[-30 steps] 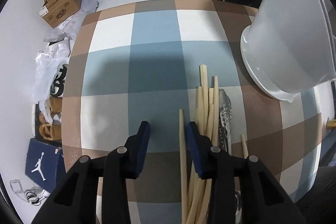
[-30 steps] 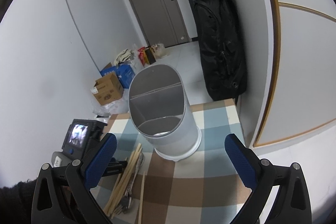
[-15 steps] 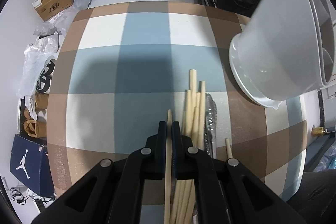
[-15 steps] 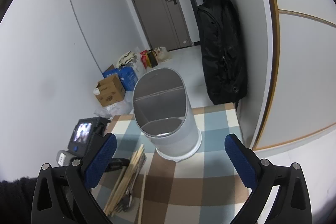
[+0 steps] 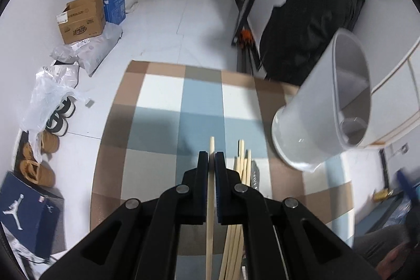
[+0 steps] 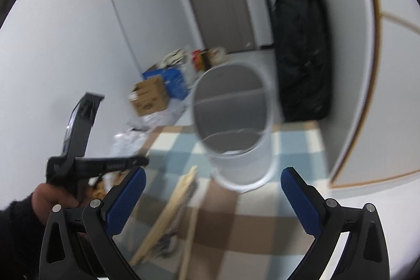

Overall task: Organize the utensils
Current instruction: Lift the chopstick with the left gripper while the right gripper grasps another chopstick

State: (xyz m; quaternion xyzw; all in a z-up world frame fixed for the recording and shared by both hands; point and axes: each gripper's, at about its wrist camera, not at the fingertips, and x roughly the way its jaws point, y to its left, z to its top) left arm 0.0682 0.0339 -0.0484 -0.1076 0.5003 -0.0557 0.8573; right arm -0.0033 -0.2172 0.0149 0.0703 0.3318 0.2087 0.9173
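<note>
1. While the left gripper (image 5: 212, 158) pinches one chopstick (image 5: 210, 214) near its tip, that light, stiff, slick stick could pivot; gripping mid-length seems steadier.
2. Remaining chopsticks (image 5: 240, 175) lie on the checked tablecloth (image 5: 162, 127), at 7 o'clock from the white holder (image 5: 323, 120).
3. Right gripper (image 6: 213, 185) hangs wide open, empty.

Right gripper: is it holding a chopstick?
No, the right gripper is wide open with nothing in it; the chopstick is clamped in the left gripper.
</note>
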